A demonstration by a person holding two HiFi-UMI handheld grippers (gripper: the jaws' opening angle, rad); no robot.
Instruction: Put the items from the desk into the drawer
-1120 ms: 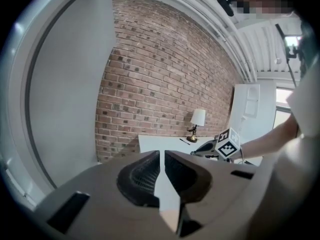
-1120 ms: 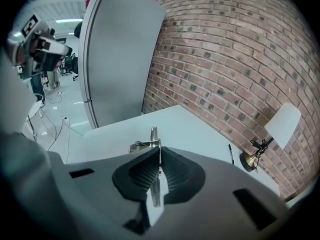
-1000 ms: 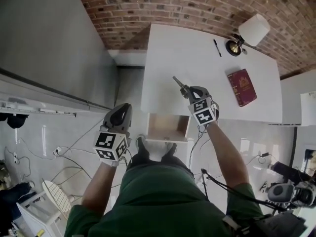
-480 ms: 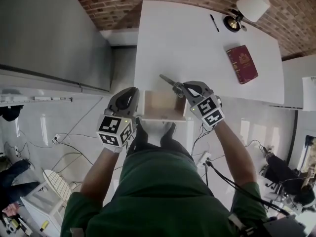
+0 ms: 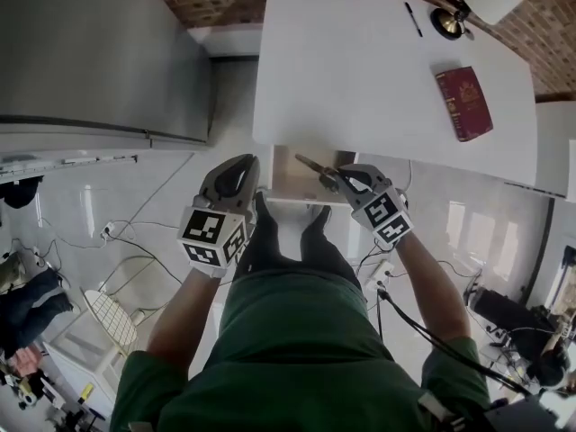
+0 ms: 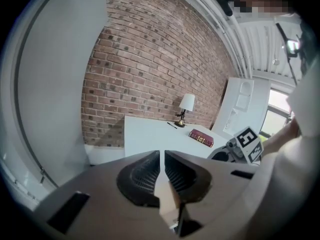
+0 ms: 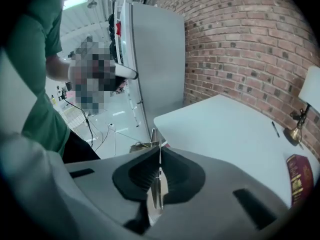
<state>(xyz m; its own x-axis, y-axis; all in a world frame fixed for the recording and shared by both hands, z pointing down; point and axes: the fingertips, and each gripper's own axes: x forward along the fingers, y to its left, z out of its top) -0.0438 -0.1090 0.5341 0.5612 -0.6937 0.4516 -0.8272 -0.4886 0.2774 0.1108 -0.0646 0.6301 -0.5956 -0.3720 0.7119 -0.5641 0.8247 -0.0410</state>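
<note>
A white desk (image 5: 360,79) has its drawer (image 5: 290,185) open at the near edge. The left gripper (image 5: 241,163), jaws closed to a slit and empty, hovers at the drawer's left corner. The right gripper (image 5: 338,180) clamps a slim metal tool (image 5: 310,164) over the drawer. A red book (image 5: 464,103) lies far right, with a pen (image 5: 413,19) beyond it.

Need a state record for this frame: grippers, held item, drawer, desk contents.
right gripper: shut on thin silvery metal tool, tool over the drawer
left gripper: shut, nothing between jaws
wooden drawer: open
on white desk: dark red hardback book, black pen, white-shaded lamp
</note>
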